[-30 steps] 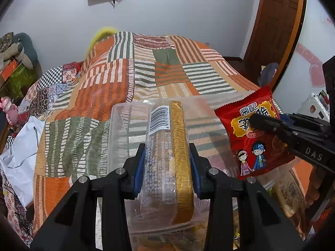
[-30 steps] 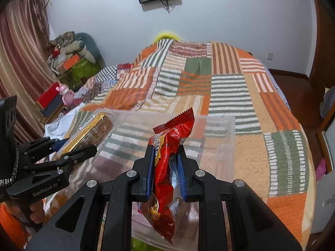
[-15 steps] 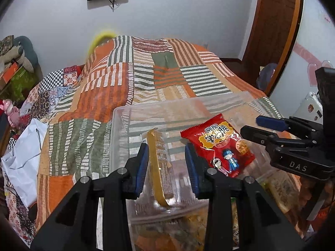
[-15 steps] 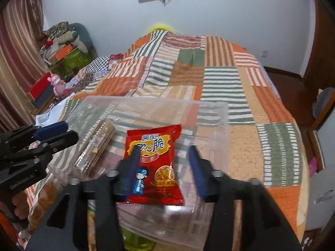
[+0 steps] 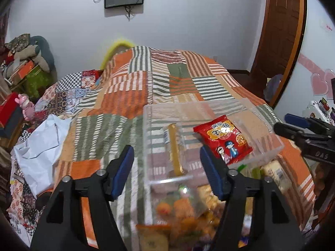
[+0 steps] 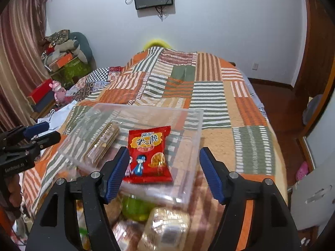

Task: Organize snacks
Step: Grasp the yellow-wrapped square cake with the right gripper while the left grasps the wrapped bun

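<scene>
A clear plastic box (image 6: 188, 123) is seen on the patchwork bedspread (image 6: 209, 87). Inside the box, a red snack packet (image 6: 149, 152) is laid flat toward its right side, and a gold-edged biscuit pack (image 6: 102, 142) is laid toward its left side, apart from the packet. The left tongs (image 5: 167, 171) and right tongs (image 6: 163, 173) are held apart above the near edge of the box, their jaws just opened, with nothing clamped. More wrapped snacks (image 6: 165, 228) are heaped just before the box.

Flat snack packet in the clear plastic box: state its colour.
Red snack packet, with yellow lettering and two cartoon figures; clearest in the right wrist view.
</scene>
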